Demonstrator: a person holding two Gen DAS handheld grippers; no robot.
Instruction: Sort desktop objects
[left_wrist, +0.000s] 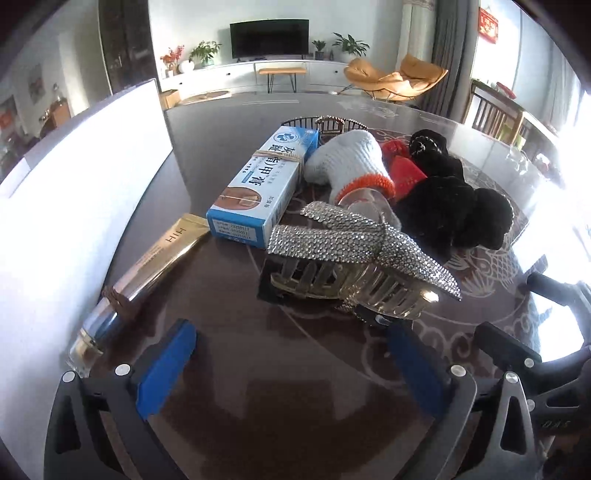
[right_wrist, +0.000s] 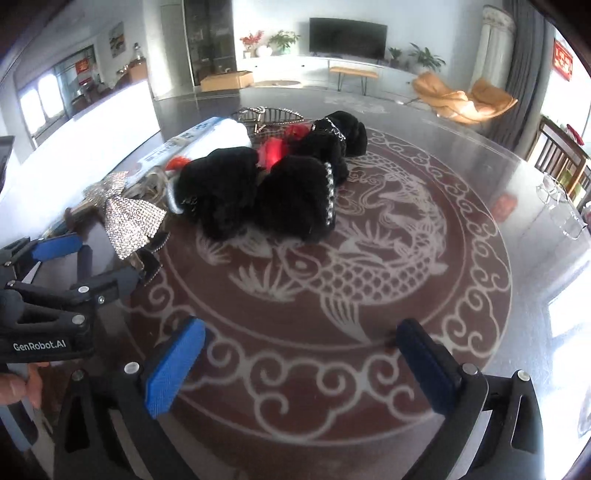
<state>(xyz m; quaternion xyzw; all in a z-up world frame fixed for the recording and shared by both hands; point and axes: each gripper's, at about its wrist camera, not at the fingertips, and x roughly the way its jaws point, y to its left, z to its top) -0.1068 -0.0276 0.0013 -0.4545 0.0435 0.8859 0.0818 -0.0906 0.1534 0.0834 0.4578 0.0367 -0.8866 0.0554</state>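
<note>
**Both grippers wide over the table, hair claw just ahead of the left one**

While both pairs of jaws stand fully spread with nothing between the blue pads, the left gripper (left_wrist: 291, 363) hangs over bare dark tabletop and the right gripper (right_wrist: 301, 363) over the pale dragon medallion (right_wrist: 369, 258) inlaid in the table.

Just beyond the left gripper lies the hair claw (left_wrist: 354, 266): clear, gold-tinted teeth topped by a rhinestone bow, its long axis running across the view, one bow tip pointing to the right. Behind the claw a blue-and-white carton (left_wrist: 258, 184) lies flat, its long axis running away from the gripper, a rubber band round its far end. Left of the claw, a gold tube (left_wrist: 147, 266) lies slantwise, its cap toward the camera. Right of the carton, touching it, rests a white knitted glove (left_wrist: 351, 166) with an orange cuff, then something red and a heap of black fluffy pieces (right_wrist: 266, 188) with chain trim, possibly scrunchies. A white panel (left_wrist: 74, 203) stands at the far left.
</note>
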